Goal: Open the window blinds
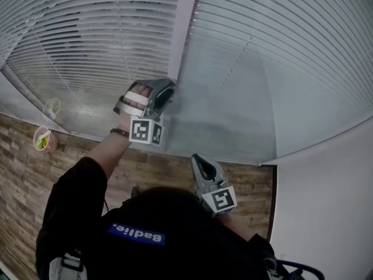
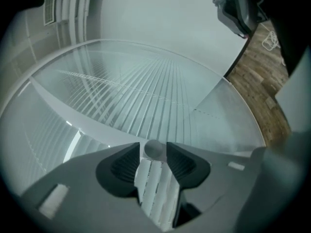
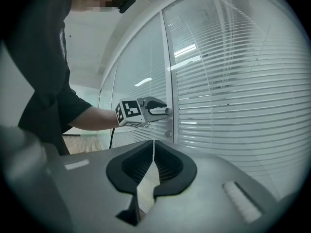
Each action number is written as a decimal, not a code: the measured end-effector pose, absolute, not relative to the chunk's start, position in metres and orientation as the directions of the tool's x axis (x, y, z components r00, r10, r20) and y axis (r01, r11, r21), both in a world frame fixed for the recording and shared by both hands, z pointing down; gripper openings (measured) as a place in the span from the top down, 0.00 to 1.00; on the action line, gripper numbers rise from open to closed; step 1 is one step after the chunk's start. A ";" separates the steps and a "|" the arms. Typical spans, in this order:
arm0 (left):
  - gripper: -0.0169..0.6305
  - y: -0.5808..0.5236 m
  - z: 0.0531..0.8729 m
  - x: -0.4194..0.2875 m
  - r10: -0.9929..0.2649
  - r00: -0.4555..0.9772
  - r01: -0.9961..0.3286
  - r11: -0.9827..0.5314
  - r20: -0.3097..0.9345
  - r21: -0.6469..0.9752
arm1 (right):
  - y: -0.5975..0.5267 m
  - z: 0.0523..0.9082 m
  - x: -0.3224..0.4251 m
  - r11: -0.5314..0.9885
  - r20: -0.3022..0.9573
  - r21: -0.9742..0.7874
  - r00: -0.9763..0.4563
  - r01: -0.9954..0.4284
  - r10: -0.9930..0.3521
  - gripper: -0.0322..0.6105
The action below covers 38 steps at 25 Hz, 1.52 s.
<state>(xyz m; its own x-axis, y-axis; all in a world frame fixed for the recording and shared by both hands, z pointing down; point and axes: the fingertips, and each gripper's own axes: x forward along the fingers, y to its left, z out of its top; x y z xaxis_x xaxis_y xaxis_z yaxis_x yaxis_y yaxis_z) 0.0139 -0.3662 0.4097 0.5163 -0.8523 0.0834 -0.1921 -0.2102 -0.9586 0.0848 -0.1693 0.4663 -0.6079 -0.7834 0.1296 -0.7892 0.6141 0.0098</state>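
**Left tongs astride the blind knob, right tongs parked**

The left tongs (image 2: pixel 152 144) stand apart with the round knob (image 3: pixel 168 111) between their tips, not squeezing it. That looks like the right place for twisting it. The right tongs (image 3: pixel 153 142) are pressed together on nothing and held back near the body, probably to keep clear. The knob juts level out of the upright post (image 1: pixel 183 28) between 2 panes. The blinds (image 1: pixel 280 69) hang at the glass, their slats running level from side to side.
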 end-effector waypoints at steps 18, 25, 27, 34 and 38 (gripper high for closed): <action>0.79 -0.380 0.410 0.013 -0.879 0.476 -0.286 -0.197 0.040 -0.938 | -0.171 0.463 0.090 0.572 0.125 -0.002 -0.568 -0.820 -0.813 0.95; 0.79 -0.381 0.408 0.012 -0.905 0.424 -0.479 -0.252 0.030 -0.841 | -0.168 0.477 0.096 0.574 0.158 -0.010 -0.568 -0.819 -0.808 0.95; 0.79 -0.381 0.408 0.012 -0.915 0.403 -0.539 -0.261 0.026 -0.801 | -0.169 0.475 0.097 0.572 0.160 -0.014 -0.567 -0.820 -0.808 0.95; 0.66 -0.375 0.410 0.021 -0.910 0.415 -0.403 -0.211 0.028 -0.890 | -0.170 0.473 0.095 0.587 0.160 -0.008 -0.581 -0.810 -0.798 0.92; 0.66 -0.375 0.416 0.019 -0.904 0.425 -0.155 -0.131 0.054 -0.979 | -0.170 0.475 0.099 0.573 0.153 -0.023 -0.569 -0.819 -0.808 0.92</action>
<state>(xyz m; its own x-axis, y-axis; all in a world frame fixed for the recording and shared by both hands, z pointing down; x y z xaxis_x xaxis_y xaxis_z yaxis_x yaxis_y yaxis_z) 0.0193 -0.3746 0.4164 0.4249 -0.9036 0.0539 -0.1550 -0.1313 -0.9792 0.0994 -0.1703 0.4748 -0.5690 -0.8080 0.1528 -0.8195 0.5727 -0.0231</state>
